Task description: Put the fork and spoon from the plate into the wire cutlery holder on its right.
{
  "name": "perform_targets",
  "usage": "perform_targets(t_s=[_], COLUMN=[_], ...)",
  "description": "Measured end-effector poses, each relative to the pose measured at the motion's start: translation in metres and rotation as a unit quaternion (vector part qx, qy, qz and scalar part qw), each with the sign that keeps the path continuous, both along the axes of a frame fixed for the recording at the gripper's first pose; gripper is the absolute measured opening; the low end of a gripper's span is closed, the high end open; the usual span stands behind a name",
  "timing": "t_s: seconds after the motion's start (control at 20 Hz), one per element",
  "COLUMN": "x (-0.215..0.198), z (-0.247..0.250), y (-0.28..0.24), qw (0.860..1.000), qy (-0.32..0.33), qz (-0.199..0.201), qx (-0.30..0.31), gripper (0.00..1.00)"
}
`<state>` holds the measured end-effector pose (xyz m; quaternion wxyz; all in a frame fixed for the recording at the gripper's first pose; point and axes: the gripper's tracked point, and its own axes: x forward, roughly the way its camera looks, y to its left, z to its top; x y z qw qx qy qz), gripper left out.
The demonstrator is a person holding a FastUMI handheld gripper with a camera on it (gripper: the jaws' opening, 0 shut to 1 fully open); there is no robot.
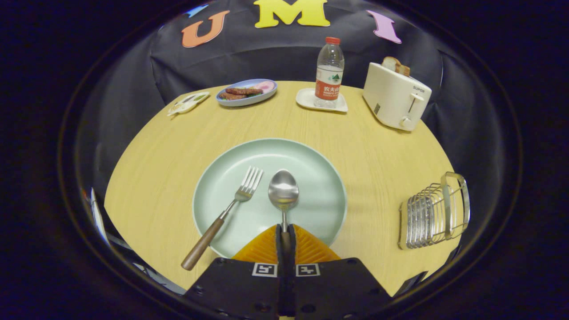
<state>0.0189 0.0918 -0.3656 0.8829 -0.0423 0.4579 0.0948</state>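
Wooden round table [178,146]: gripper [285,231] pinches steel spoon [283,190]; wooden-handled fork [224,214] on green plate [320,169]; wire holder [433,213] at three o'clock empty.

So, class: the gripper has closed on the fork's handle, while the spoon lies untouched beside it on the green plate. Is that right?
Not quite. The gripper view shows the gripper closed on the spoon, at its handle, while the fork lies untouched beside it on the green plate, with its wooden handle sticking out over the rim.

Round light-wood table [178,146], black cloth wall [133,71] draped behind it, dim surroundings, soft overhead light
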Motion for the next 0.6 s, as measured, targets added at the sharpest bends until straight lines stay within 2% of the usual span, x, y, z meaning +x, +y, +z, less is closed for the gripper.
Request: perform_targets(t_s=[0.3, 0.45, 0.6], x=[0.005, 0.006, -0.005], z=[0.102, 0.149, 0.165], y=[-0.048, -0.101, -0.157], qw=[1.0, 0.999, 0.998], qy=[-0.009, -0.007, 0.023], qz=[-0.017, -0.046, -0.059], qx=[0.015, 0.014, -0.022], gripper=[0.0, 0.0, 0.0])
